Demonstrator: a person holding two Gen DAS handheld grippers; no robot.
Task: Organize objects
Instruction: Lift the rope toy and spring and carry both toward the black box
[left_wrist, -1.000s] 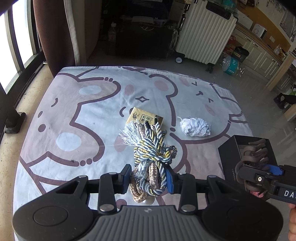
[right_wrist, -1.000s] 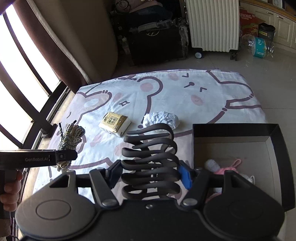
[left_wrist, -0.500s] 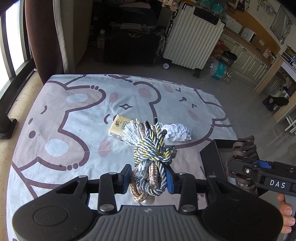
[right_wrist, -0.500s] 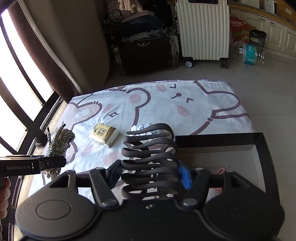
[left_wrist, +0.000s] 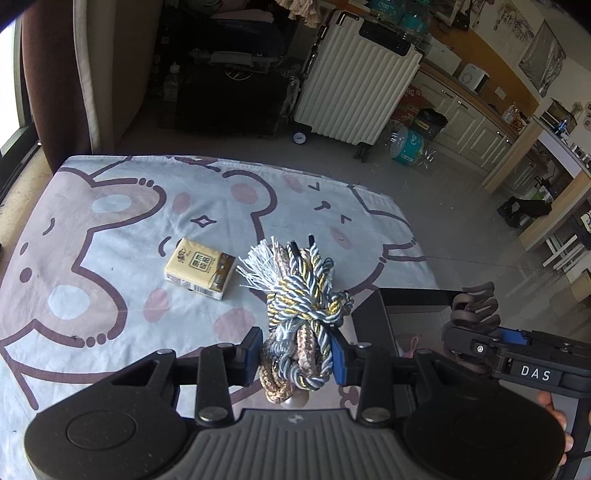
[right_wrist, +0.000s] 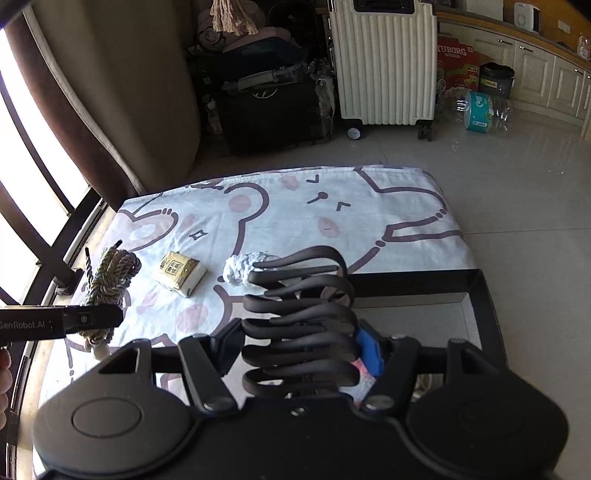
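My left gripper (left_wrist: 295, 352) is shut on a bundle of twisted cord (left_wrist: 304, 306), silver, gold and brown with a frayed white tassel, held above the bear-print cloth (left_wrist: 110, 229). My right gripper (right_wrist: 301, 349) is shut on a black wavy hair claw clip (right_wrist: 301, 317), held over the near edge of the black open box (right_wrist: 476, 288). From the left wrist view the box (left_wrist: 373, 314) lies at the lower right with the right gripper (left_wrist: 476, 339) and clip (left_wrist: 474, 302) above it. The right wrist view shows the cord bundle (right_wrist: 110, 280) in the left gripper (right_wrist: 92, 319) at far left.
A yellow tissue pack (left_wrist: 199, 271) and a crumpled white wad (right_wrist: 240, 269) lie on the cloth. Something pink and white (right_wrist: 360, 373) lies in the box. Beyond the cloth stand a white suitcase (left_wrist: 354, 88), dark bags (left_wrist: 229, 92), a curtain (right_wrist: 110, 92) and bare tiled floor.
Both grippers rose and drew back with their loads. The cloth objects slid farther away in view, and the box now sits under the right gripper.
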